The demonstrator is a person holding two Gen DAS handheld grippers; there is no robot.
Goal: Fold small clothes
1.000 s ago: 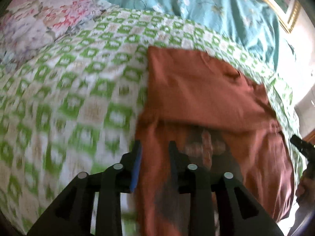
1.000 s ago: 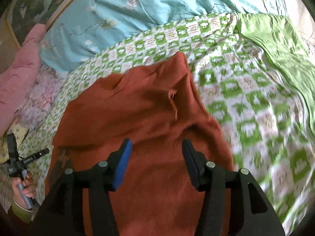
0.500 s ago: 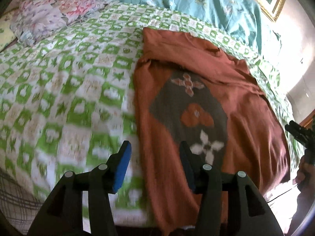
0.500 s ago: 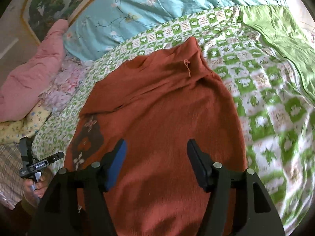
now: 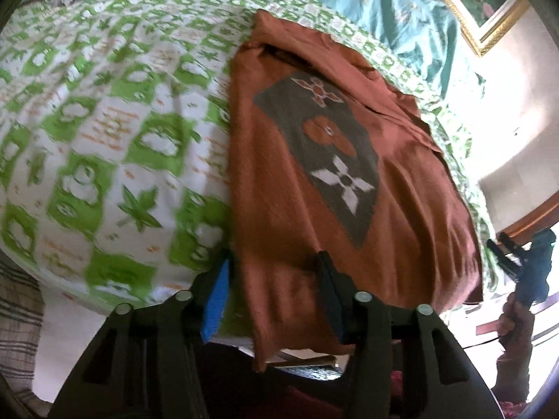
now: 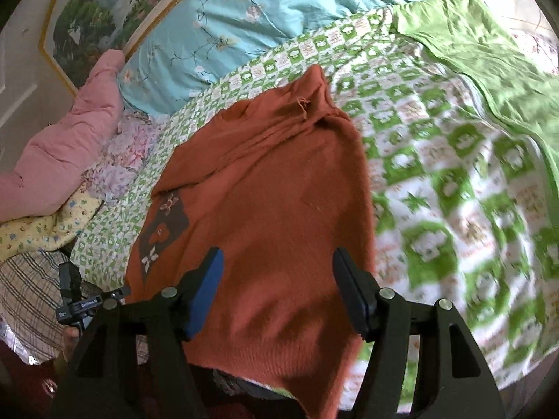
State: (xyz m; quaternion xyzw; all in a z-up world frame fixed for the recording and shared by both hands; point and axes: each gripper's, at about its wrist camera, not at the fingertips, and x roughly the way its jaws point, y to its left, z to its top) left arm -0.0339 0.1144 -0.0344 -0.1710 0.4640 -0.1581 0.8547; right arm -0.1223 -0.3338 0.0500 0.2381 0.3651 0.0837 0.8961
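A rust-orange knit top (image 5: 314,188) lies spread on the green-and-white checked bedspread (image 5: 104,139). It bears a grey diamond patch with flowers (image 5: 328,153), and its upper part is folded down over the body. The hem hangs over the bed's near edge. My left gripper (image 5: 274,279) straddles the hem's left corner. Its jaws are closing, with cloth between them, but the pads do not press on it. My right gripper (image 6: 277,269) hovers open over the hem of the top (image 6: 279,192), nearer its right side. Each view shows the other gripper small at its edge, in a hand (image 5: 517,317).
A teal floral quilt (image 6: 244,17) and a gold-framed picture (image 6: 115,10) lie beyond the top. Pink bedding (image 6: 63,146) and floral pillows are at the left, a plain green sheet (image 6: 489,56) at the right. Plaid cloth (image 6: 31,286) hangs at the bed's near side.
Both grippers drew back from over the folded upper part to the hem at the bed's near edge. The left jaws widened, then narrowed again. The right jaws opened slightly wider.
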